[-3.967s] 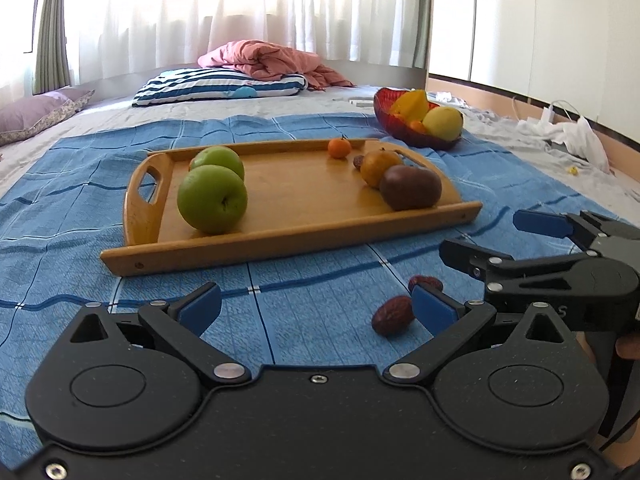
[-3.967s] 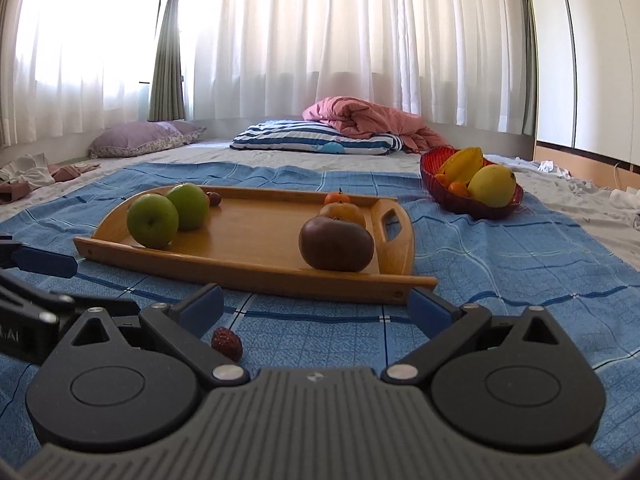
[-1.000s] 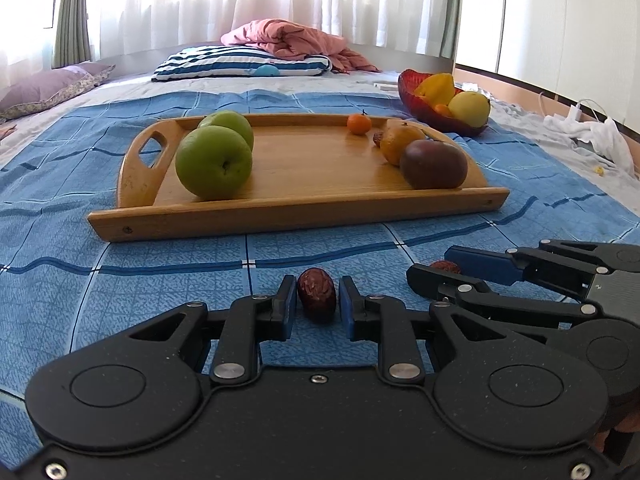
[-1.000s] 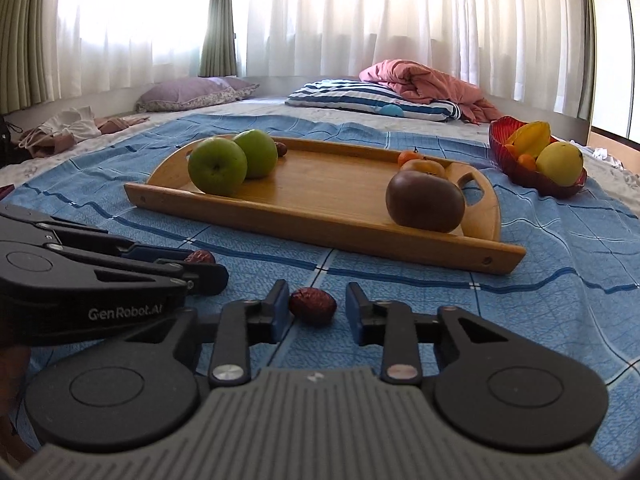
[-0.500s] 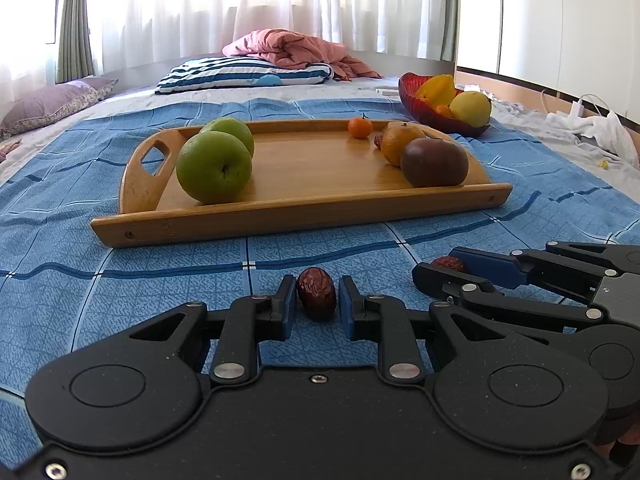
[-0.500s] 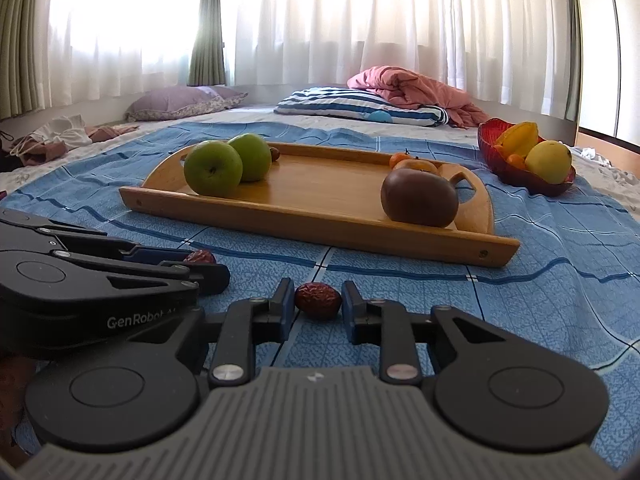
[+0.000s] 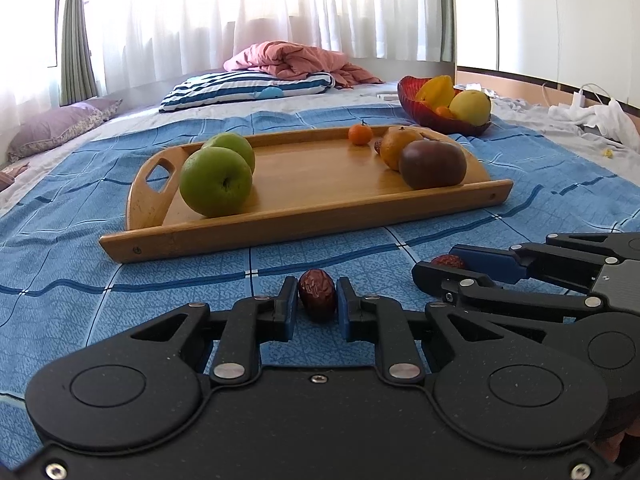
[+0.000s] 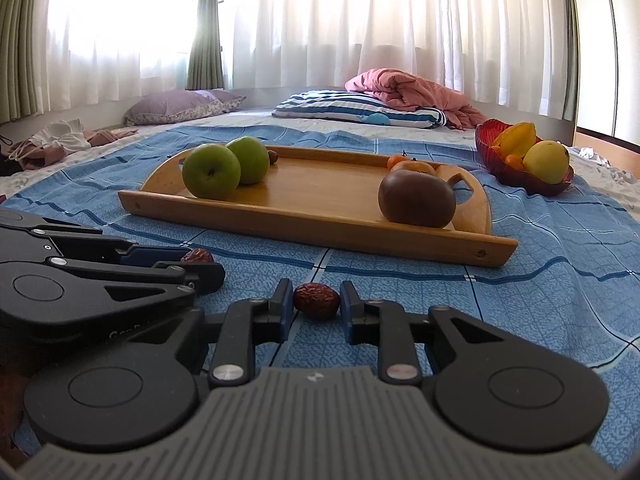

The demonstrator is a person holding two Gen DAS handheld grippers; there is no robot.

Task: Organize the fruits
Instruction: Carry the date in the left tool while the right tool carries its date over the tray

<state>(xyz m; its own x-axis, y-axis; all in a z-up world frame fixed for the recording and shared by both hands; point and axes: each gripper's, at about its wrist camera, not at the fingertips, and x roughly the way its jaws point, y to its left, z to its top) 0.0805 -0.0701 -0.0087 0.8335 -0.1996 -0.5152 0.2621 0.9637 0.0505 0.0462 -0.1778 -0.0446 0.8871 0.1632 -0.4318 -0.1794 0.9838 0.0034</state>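
Wrinkled red date (image 7: 317, 294) endwise between left gripper (image 7: 317, 300) fingers (image 7: 286, 306)

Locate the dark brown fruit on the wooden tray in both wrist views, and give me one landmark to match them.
Left wrist view: dark brown fruit sits right of centre, at the tray's near right corner.
Right wrist view: it sits right of centre, beside the tray's right handle.
Shared landmark: the red fruit bowl, beyond the wooden tray, to its right.
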